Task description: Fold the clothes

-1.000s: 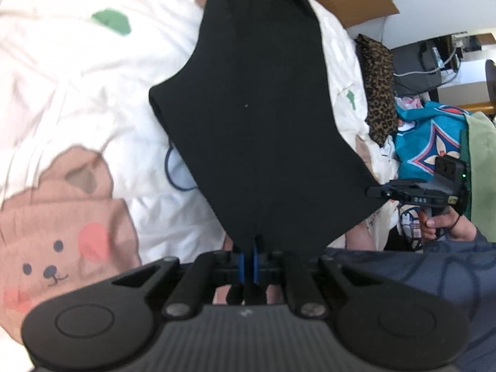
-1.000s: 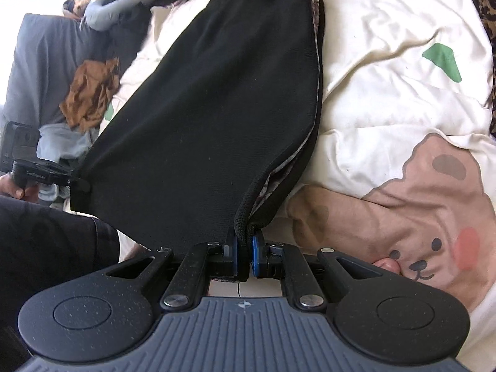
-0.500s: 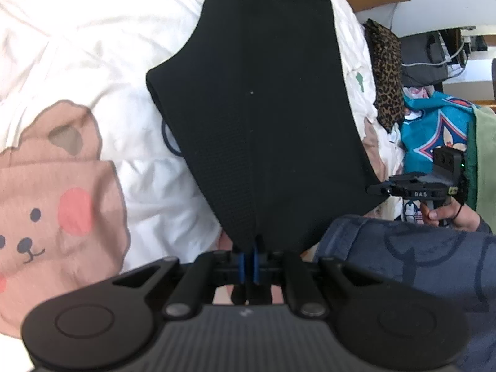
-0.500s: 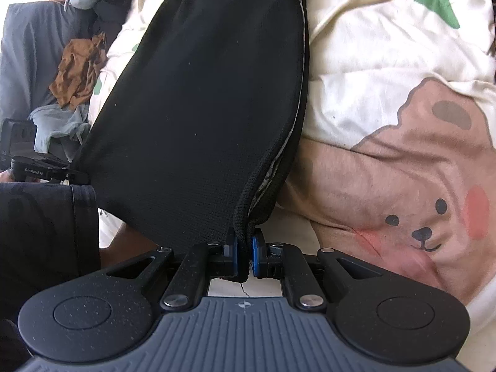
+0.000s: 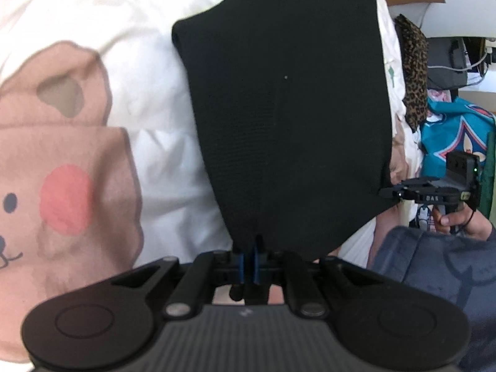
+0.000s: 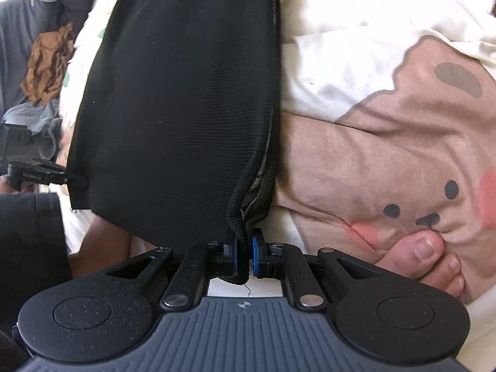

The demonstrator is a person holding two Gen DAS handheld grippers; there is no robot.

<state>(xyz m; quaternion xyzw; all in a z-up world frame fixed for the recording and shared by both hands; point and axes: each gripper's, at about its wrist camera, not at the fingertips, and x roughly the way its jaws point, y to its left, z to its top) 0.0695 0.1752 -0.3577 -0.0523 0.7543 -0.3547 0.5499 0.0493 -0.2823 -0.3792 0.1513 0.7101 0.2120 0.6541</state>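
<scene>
Currently: black garment [image 5: 285, 117], near corners pinched by left hand-held gripper [image 5: 248, 255], jaws easing apart, and right hand-held gripper [image 6: 245, 255], clamped; lay-down onto bedspread [image 5: 130, 9] underway; next, likely full release.

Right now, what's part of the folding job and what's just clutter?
Job: black garment, left gripper with fingers opening on its edge, right gripper pinching its edge.
Clutter: bear bedspread, leopard-print cloth, teal bag, brown cloth.
</scene>
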